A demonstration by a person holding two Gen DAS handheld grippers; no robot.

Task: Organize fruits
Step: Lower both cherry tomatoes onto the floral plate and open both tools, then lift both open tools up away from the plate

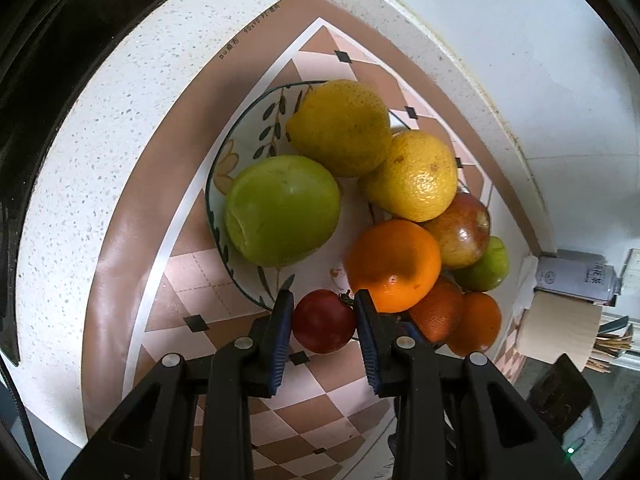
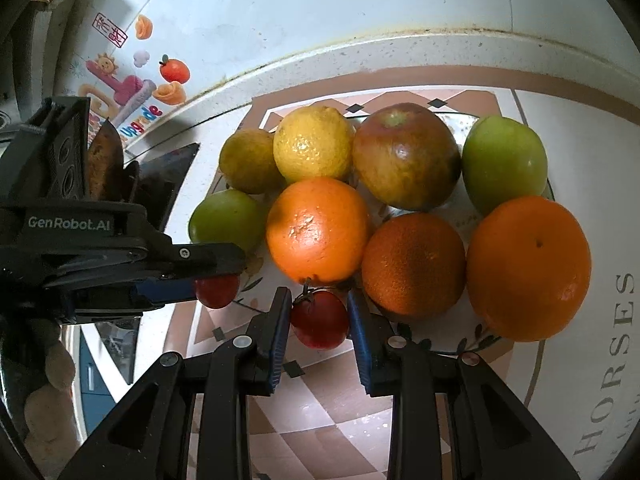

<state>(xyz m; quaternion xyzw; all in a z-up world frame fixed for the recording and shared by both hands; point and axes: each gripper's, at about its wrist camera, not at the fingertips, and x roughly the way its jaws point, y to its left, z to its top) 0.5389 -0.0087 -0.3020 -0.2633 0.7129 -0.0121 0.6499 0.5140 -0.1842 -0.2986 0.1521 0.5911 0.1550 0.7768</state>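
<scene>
A patterned plate [image 1: 224, 168] holds lemons [image 1: 340, 128], green apples [image 1: 280, 210], oranges [image 1: 394, 264] and a red apple [image 1: 460, 232]. My left gripper [image 1: 323, 300] is shut on a small red tomato [image 1: 324, 322] at the plate's near edge. It also shows in the right wrist view [image 2: 212, 276], coming in from the left with its tomato [image 2: 216, 290]. My right gripper [image 2: 318, 300] is shut on a second small red tomato [image 2: 320, 320], just below an orange [image 2: 318, 230]. The plate [image 2: 472, 344] is crowded with fruit.
The plate stands on a pink diamond-patterned mat [image 1: 320, 404] on a speckled white counter [image 1: 100, 160] against a white wall [image 2: 360, 0]. A black stove edge [image 2: 168, 184] lies at left. A box and chopstick holder [image 1: 580, 300] stand at right.
</scene>
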